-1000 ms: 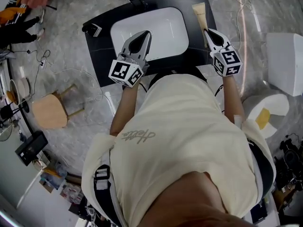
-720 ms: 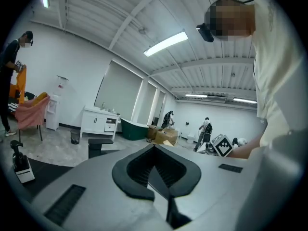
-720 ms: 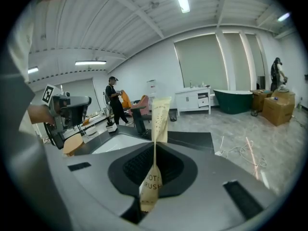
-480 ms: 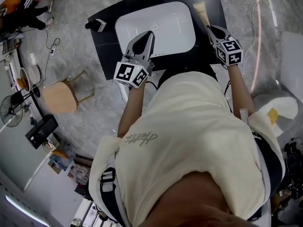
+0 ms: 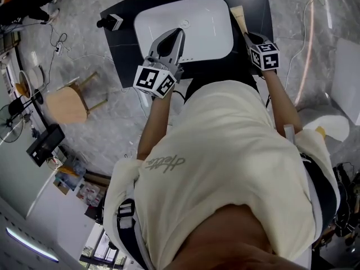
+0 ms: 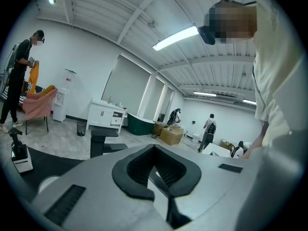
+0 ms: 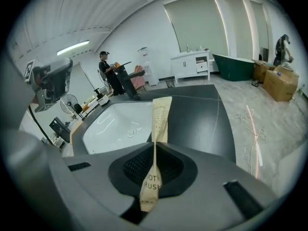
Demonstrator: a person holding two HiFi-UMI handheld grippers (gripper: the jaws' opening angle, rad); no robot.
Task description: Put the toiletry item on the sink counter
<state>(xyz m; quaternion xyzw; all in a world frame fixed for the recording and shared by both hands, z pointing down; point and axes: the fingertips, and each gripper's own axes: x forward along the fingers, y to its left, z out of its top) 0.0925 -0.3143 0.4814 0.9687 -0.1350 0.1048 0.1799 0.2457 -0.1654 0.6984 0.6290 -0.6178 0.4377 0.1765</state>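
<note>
Dark counter (image 5: 121, 55) surrounds white basin (image 5: 194, 18). Right gripper (image 7: 154, 148) pinches toothbrush packet (image 7: 161, 114), poised above counter strip right of basin. Left gripper (image 6: 155, 150) pressed together, empty, over basin's near edge. Lower packet flat onto strip, clear of basin rim, before letting go.

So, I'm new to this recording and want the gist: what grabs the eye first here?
The tan paper toothbrush packet pinched in the right gripper, held out over the black counter beside the white basin. Next, the left gripper, fingers shut with nothing between them, above the basin.
</note>
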